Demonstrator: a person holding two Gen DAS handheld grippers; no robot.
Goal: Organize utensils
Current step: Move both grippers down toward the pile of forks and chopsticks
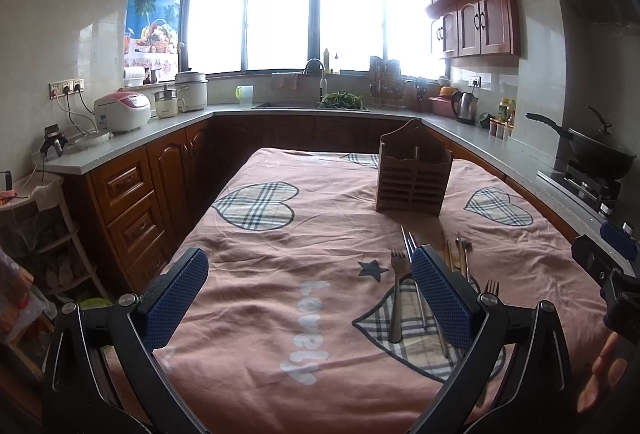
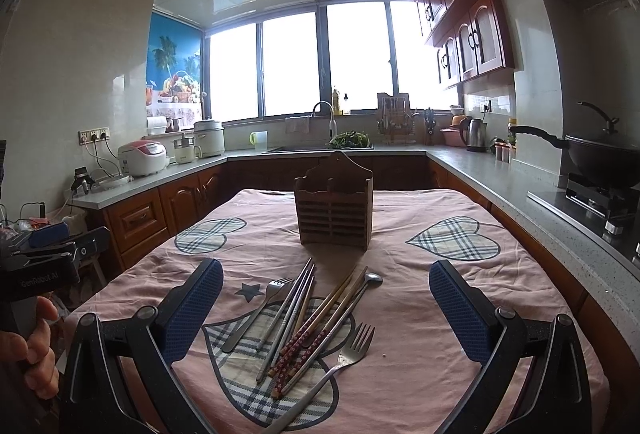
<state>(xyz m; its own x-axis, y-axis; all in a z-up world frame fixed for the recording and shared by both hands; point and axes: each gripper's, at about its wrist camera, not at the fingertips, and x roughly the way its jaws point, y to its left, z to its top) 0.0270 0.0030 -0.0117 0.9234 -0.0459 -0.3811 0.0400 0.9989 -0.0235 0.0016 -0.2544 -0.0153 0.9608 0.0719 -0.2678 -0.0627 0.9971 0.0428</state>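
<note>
Utensils (image 2: 308, 318) heaped before slatted holder (image 2: 334, 212)

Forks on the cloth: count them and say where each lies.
2. One fork lies at the left of the pile, beside the steel chopsticks; the other fork lies at the right, nearest the camera. None looks hidden.

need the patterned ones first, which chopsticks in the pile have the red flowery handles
The wooden chopsticks with dark red floral handles, lying mid-pile; the plain silver metal chopsticks lie left of them.
</note>
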